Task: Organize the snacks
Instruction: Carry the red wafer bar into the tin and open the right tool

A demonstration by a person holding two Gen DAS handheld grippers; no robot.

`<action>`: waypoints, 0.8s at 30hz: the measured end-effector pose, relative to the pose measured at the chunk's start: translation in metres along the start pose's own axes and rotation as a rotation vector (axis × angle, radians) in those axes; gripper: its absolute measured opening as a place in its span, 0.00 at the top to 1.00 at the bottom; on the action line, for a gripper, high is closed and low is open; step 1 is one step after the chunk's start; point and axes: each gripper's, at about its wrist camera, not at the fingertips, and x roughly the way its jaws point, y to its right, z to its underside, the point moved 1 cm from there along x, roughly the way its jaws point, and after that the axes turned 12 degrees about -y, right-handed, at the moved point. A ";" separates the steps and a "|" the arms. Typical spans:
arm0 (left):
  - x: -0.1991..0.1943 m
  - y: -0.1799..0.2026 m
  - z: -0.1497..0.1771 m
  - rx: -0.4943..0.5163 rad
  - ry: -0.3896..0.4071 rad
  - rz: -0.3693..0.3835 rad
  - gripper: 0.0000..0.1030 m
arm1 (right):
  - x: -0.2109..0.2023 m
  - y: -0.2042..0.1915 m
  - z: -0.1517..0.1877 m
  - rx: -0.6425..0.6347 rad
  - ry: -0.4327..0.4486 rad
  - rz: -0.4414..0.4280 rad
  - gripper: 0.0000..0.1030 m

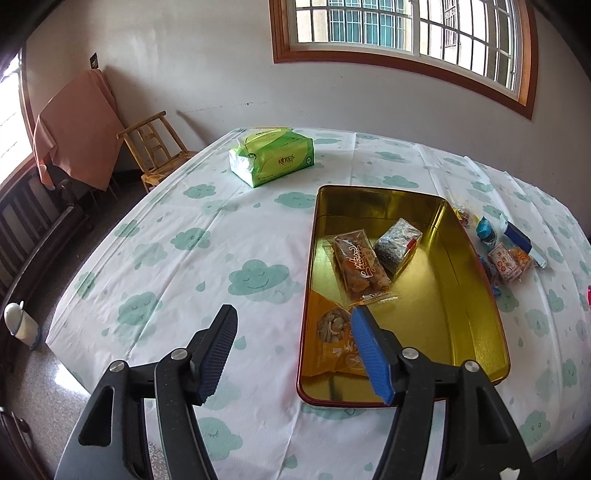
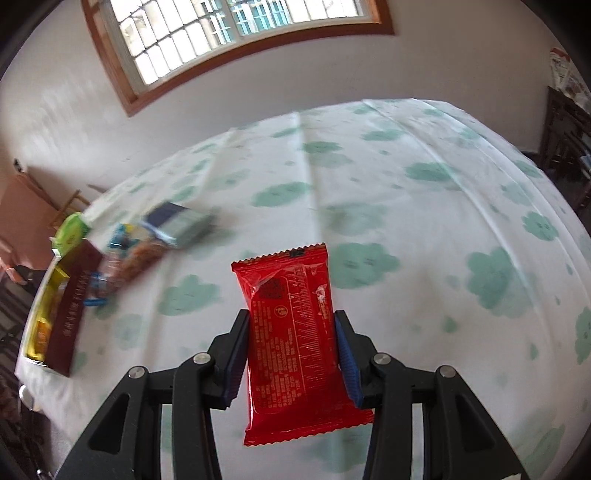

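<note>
Surface: table [image 1: 155, 258] under a white cloth printed with teal smiling clouds and drops; creases run across it.
Room: white wall, wood-framed barred window [image 1: 406, 33], wooden chair [image 1: 155, 147] by the table's far-left edge, salmon cloth [image 1: 74, 133] draped over furniture in the corner.
Tin: gold-lined rectangular tin [image 1: 476, 295] with dark red outer wall, open, on the table.
Tin contents: orange pouch [image 1: 332, 339] showing nuts, at the near end; clear brown snack pack [image 1: 360, 264] and a dark speckled pack [image 1: 397, 243] side by side mid-tin.
Loose snacks: small wrapped pieces [image 1: 506, 254] on the cloth just right of the tin.
Tissue pack: green, soft [image 1: 271, 155], beyond the tin.
Left gripper [image 1: 293, 350]: jaws spread apart, nothing between them; its right finger stands over the orange pouch in this view.
Right gripper [image 2: 291, 350]: clamped on a red snack packet [image 2: 291, 332], held upright above the cloth, well right of the tin.
Writing: packet's back shows dense fine print and a code square, unreadable; tin's outer wall carries gold characters, blurred; tissue pack logo illegible.
</note>
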 end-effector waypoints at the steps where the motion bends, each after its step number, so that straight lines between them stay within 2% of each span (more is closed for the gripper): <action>1: -0.001 0.000 0.001 0.001 0.002 -0.001 0.39 | -0.002 -0.008 -0.002 -0.014 0.003 -0.007 0.57; 10: -0.005 -0.003 0.008 0.018 -0.001 0.007 0.36 | -0.006 -0.129 -0.020 -0.189 -0.009 -0.168 0.57; 16: -0.010 -0.002 0.012 0.038 -0.002 0.000 0.36 | 0.009 -0.215 -0.030 -0.269 -0.072 -0.295 0.57; 24: -0.013 -0.002 0.015 0.065 0.000 0.001 0.34 | 0.045 -0.325 -0.025 -0.430 -0.153 -0.337 0.57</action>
